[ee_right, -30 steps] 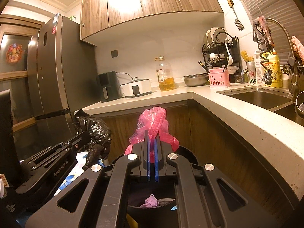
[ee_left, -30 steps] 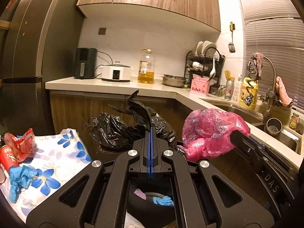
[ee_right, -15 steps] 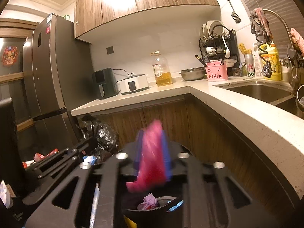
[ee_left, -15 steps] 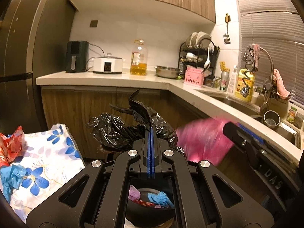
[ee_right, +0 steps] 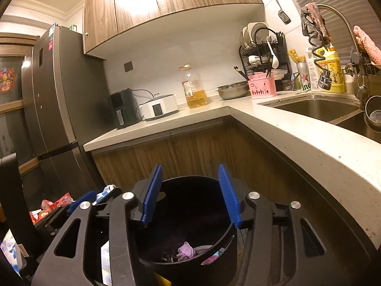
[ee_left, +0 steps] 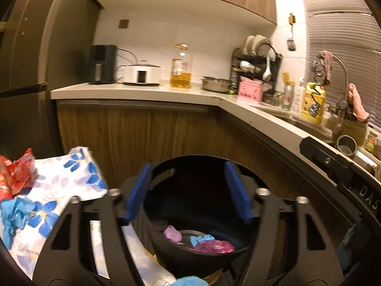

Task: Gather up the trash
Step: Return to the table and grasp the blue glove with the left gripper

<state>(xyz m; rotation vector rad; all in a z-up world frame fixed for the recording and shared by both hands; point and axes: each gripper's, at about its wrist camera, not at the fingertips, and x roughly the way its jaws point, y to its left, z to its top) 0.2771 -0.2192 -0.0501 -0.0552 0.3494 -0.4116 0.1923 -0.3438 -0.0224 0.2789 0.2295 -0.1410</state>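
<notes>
A: How far along is the collecting?

B: Partly done. The round black plastic trash bin point(ee_left: 200, 250) already holds a crumpled pink plastic bag point(ee_left: 214, 246), a lilac wad point(ee_left: 173, 233) and a blue scrap point(ee_left: 202, 238).

A: And the grippers?

B: Both hang above the bin. The left hand-held gripper point(ee_left: 188, 190) is opening, jaws wide, nothing between them. The right hand-held gripper point(ee_right: 190, 190) is opening too, empty.

A: What remains?

B: Left of the bin, on the white blue-flowered cloth point(ee_left: 59, 190), lie a red crinkled wrapper point(ee_left: 17, 174) and a crumpled blue glove point(ee_left: 16, 214).
</notes>
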